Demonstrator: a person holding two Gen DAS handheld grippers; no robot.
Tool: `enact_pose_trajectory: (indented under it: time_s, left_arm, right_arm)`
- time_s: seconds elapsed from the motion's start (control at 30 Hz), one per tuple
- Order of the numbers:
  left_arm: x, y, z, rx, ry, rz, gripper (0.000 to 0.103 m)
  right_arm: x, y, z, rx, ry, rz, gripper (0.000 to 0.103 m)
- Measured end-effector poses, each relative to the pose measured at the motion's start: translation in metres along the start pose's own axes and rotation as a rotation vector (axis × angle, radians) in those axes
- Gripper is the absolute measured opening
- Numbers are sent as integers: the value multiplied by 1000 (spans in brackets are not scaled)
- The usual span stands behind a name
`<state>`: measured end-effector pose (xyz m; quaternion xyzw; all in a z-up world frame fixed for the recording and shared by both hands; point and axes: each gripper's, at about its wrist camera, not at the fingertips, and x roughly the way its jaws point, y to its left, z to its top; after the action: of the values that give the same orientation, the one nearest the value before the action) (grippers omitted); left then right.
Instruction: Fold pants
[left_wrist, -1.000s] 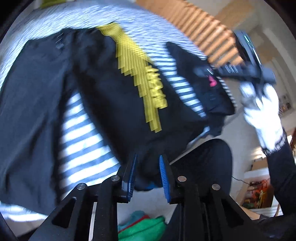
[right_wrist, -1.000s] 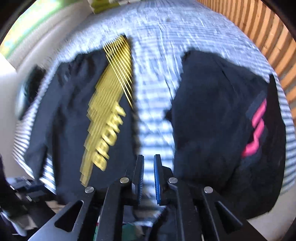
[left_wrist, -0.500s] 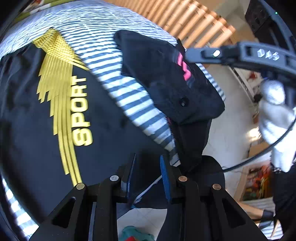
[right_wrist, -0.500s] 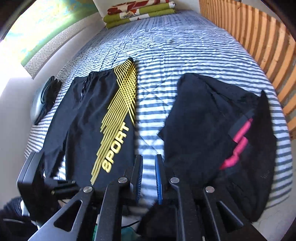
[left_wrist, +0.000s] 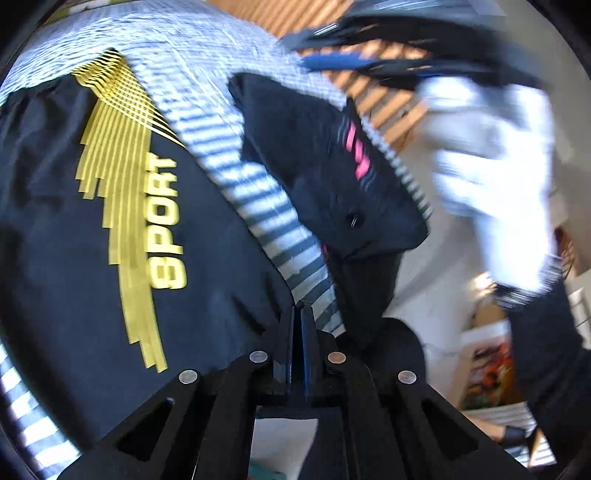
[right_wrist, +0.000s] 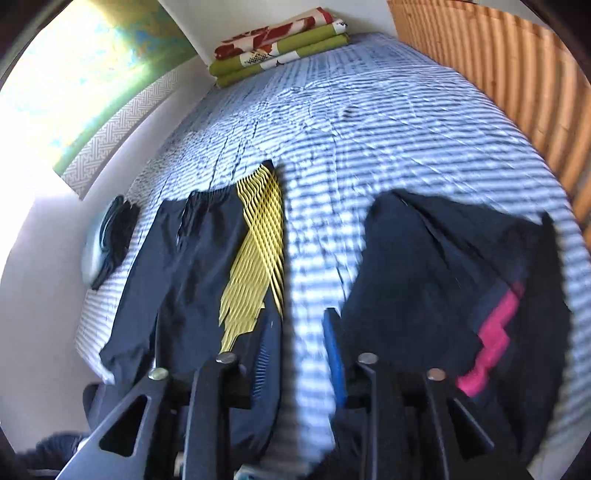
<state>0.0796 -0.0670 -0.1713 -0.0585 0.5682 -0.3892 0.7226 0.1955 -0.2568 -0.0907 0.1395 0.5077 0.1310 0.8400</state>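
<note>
Left claw (left_wrist: 298, 314) pressed together at hem of SPORT pants (left_wrist: 110, 229), grip unclear; right claw (right_wrist: 301, 332) spread above bed (right_wrist: 369, 129). Risk: thin pinch slips, fold skews.

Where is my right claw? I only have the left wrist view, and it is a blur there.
Observer: The right claw is open and empty, over the blue-and-white striped bedspread, between the black pants with the yellow SPORT print and the black pants with the pink mark.
Operator: Anything at the far end of the bed?
Observer: A stack of folded green and red-flowered linens.
</note>
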Motion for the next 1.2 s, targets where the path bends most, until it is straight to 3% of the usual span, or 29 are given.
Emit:
enact_pose_trajectory:
  time_s: [0.13, 0.27, 0.43, 0.57, 0.6, 0.63, 0.67, 0.9, 1.03, 1.2]
  left_arm:
    - [-45, 19, -6, -44, -79, -22, 3]
    - [-77, 47, -15, -102, -131, -19, 3]
    - [-95, 85, -31, -199, -164, -24, 3]
    - [-105, 101, -37, -218, -180, -25, 3]
    - [-108, 105, -38, -223, -188, -34, 3]
    - [-110, 109, -39, -229, -196, -45, 3]
    - [-116, 112, -41, -234, -204, -53, 3]
    - [-172, 152, -74, -295, -322, -74, 3]
    - [-212, 188, -120, -395, -405, -56, 3]
    - [-254, 236, -175, -519, -493, -18, 3]
  right_arm:
    - [66, 23, 51, -4, 32, 28, 29]
    - [127, 49, 94, -35, 65, -1, 30]
    - [202, 63, 139, -31, 100, -118, 30]
    - [236, 61, 154, 7, 145, -127, 30]
    - [241, 59, 154, 19, 163, -129, 22]
    - [244, 60, 154, 30, 172, -134, 7]
    - [244, 62, 155, 40, 175, -138, 5]
    - [204, 108, 172, 30, 109, -192, 2]
    - [186, 173, 182, -19, 68, -225, 2]
    - [203, 274, 184, -103, 54, -273, 2]
